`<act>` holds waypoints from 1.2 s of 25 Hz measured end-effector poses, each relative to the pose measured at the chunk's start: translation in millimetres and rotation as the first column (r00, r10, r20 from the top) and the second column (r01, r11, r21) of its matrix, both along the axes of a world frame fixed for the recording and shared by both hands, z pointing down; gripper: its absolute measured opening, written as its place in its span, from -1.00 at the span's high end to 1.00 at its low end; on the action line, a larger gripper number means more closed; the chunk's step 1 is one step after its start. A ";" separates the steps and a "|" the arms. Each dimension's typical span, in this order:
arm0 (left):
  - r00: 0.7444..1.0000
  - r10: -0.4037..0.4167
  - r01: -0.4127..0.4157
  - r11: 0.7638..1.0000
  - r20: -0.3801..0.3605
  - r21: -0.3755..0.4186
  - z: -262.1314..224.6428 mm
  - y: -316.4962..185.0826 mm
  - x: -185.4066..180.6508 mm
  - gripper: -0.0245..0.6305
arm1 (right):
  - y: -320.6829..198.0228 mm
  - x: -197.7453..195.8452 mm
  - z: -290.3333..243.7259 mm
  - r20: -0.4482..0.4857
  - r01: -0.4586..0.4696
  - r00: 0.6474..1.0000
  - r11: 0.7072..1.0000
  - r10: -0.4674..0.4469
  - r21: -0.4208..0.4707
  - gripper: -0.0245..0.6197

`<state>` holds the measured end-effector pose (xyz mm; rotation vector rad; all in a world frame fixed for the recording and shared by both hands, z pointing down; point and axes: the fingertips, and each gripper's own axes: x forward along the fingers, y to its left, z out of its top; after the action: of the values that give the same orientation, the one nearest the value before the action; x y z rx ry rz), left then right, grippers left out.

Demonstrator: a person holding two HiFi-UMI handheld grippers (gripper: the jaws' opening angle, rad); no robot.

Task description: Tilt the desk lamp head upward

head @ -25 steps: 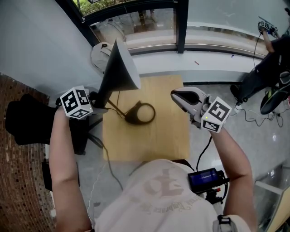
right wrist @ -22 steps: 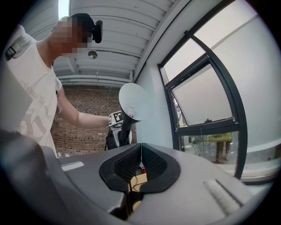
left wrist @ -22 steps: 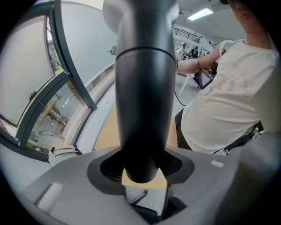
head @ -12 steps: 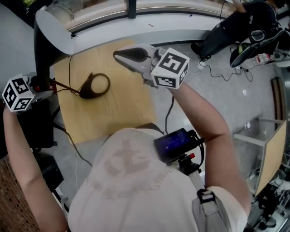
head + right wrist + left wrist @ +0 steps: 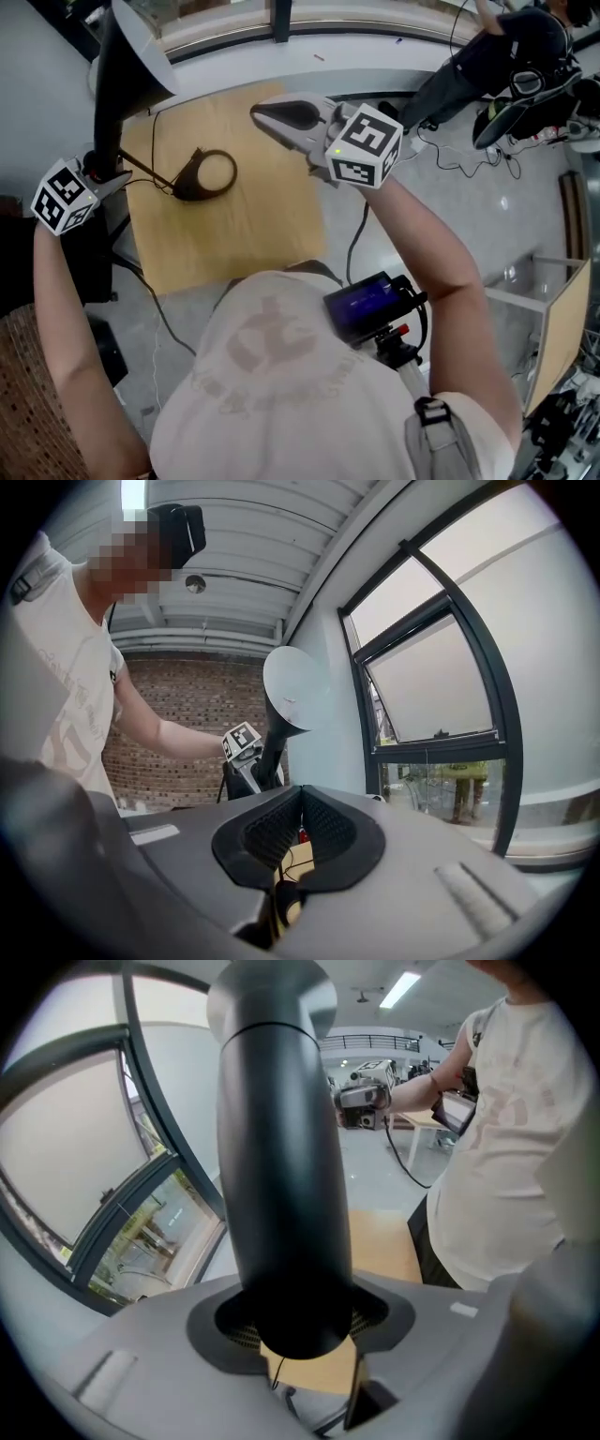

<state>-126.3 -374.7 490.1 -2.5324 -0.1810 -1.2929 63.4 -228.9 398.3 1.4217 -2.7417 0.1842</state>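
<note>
Pale wood tabletop (image 5: 262, 225) is sitting on a grey floor (image 5: 450, 187) just beyond my white shirt (image 5: 272, 375), and a small device with a blue screen (image 5: 370, 305) is hanging at my chest on the near right. I am holding my left tongs (image 5: 98, 173) off the table's left edge, pointing steeply down. Their jaws are clamping on the black tubular neck of the desk lamp head (image 5: 122, 66), with the pads pressing it from both sides. That head is rising steeply above the far left corner of the table, its cone widening upward and its pale open mouth facing up. The lamp's dark ring base (image 5: 208, 173) is resting on the far left part of the wood, just right of my left tongs. I am keeping my right tongs (image 5: 272, 114) roughly level over the far right part of the table, aiming left toward the lamp, well apart from it. Their jaws are lying together with nothing between them. Farther off, a dark window frame (image 5: 281, 19) is running along the far side, a brick wall (image 5: 178, 733) is showing at the left, and a person in dark clothes (image 5: 497, 56) is bending over cables at the far right.
</note>
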 end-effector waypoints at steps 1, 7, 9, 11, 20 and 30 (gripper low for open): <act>0.999 -0.020 0.020 1.000 -0.037 0.005 1.2 -0.9 0.2 0.28 | 1.7 -0.3 0.3 -0.006 -0.003 1.000 1.000 0.003 0.002 0.88; 0.955 -0.176 0.168 0.984 -0.240 -0.055 -1.0 -4.1 -13.8 0.29 | 7.1 -0.8 -2.4 -0.006 -0.036 0.999 0.999 0.036 0.000 0.88; 0.928 -0.231 0.220 0.973 -0.293 -0.069 2.6 -5.1 -24.1 0.34 | 5.5 -2.3 -2.5 0.004 -0.047 0.999 0.999 0.047 -0.003 0.88; 0.886 -0.306 0.290 0.952 -0.347 -0.100 9.4 -4.2 -35.7 0.41 | 4.9 -3.3 0.6 0.019 -0.063 0.998 0.998 0.063 -0.014 0.88; 0.591 -0.595 0.415 0.803 -0.544 -0.427 24.6 92.3 -68.0 0.87 | 31.5 -4.3 51.8 0.189 -0.162 0.962 0.969 0.197 -0.185 0.88; 0.650 -0.620 0.349 0.757 -0.440 -0.552 93.1 214.7 -39.1 0.92 | 85.4 -8.6 125.0 0.205 -0.147 0.951 0.920 0.233 -0.362 0.88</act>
<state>-165.3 -160.0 583.2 -3.3987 0.4771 -0.5093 54.8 -143.5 523.3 1.6510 -2.5600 0.8570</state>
